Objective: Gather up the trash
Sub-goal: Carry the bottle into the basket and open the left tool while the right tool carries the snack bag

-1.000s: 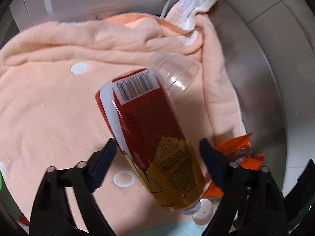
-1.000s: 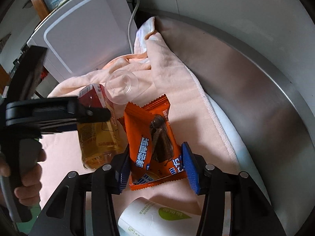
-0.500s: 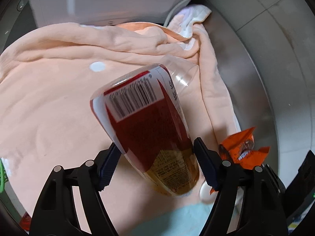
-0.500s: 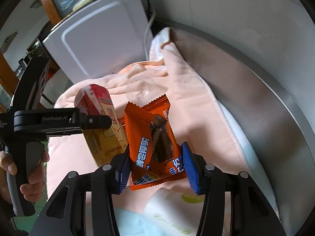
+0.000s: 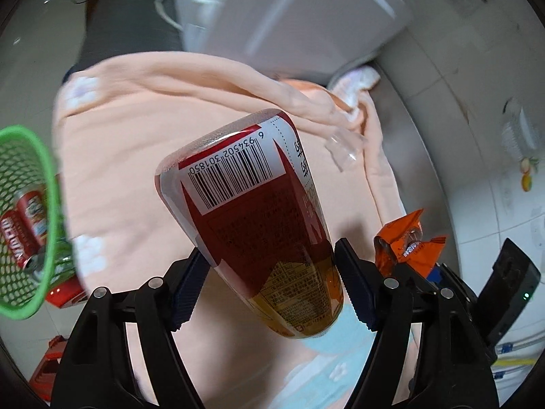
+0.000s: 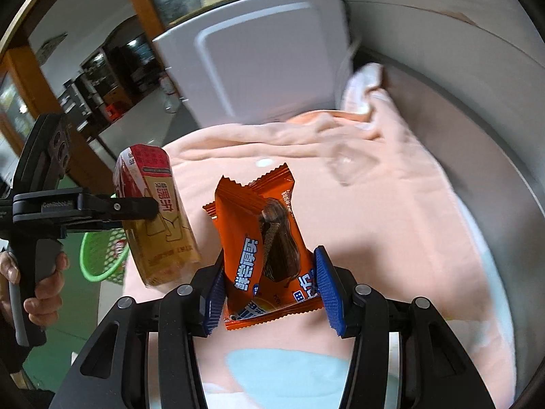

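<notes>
My left gripper (image 5: 270,283) is shut on a red and gold drink bottle (image 5: 252,214), held in the air above the peach towel (image 5: 136,156). The bottle also shows in the right wrist view (image 6: 155,211), clamped by the left gripper (image 6: 136,209). My right gripper (image 6: 269,293) is shut on an orange snack wrapper (image 6: 265,248), lifted over the towel; the wrapper also shows in the left wrist view (image 5: 405,242). A green mesh basket (image 5: 37,177) sits at the left, below the table, with red cans (image 5: 24,228) inside; it also shows in the right wrist view (image 6: 102,259).
A clear plastic cup (image 5: 344,150) lies on the towel at the back right. A white appliance (image 5: 296,17) stands behind the towel. The metal table edge (image 5: 419,143) curves along the right by the tiled wall. Red items (image 5: 64,293) lie on the floor at left.
Both grippers have risen and swung left with their loads. The green basket has come into view at the left. The bottle and wrapper stay clamped.
</notes>
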Available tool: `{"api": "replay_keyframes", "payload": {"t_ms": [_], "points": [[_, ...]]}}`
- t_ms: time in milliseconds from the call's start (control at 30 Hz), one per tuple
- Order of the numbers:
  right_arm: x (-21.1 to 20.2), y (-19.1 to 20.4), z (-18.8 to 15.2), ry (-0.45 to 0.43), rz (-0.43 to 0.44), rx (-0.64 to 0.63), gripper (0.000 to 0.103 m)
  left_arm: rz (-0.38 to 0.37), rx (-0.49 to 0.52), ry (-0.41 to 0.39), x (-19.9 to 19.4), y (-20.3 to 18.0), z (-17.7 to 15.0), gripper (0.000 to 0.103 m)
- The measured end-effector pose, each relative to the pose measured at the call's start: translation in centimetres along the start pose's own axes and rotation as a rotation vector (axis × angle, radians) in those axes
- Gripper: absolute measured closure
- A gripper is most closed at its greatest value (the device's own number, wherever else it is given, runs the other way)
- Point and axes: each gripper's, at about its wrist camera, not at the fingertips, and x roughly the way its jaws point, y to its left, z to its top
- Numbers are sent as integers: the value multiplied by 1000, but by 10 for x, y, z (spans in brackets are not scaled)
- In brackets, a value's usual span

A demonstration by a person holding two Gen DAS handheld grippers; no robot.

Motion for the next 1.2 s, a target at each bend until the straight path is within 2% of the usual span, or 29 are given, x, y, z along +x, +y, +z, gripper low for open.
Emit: {"api": "replay_keyframes", "payload": {"t_ms": [200, 333, 533, 833, 1033, 1200], "points": [[12, 49, 5, 15, 61, -72, 56, 18, -76, -90, -59, 58, -8, 31], [22, 81, 9, 21, 103, -108, 56, 79, -127, -162, -100, 102, -12, 31], [40, 125, 15, 43, 163, -154, 56, 197, -219, -207, -133, 175, -13, 31], [60, 178, 23, 70, 223, -210, 56, 380, -292, -184, -130, 254, -7, 30], [74, 204, 27, 86, 256, -234, 56, 406, -324, -142, -113, 280, -5, 30], [79, 218, 27, 95, 270, -246, 56, 409, -319, -117, -105, 284, -8, 29]]}}
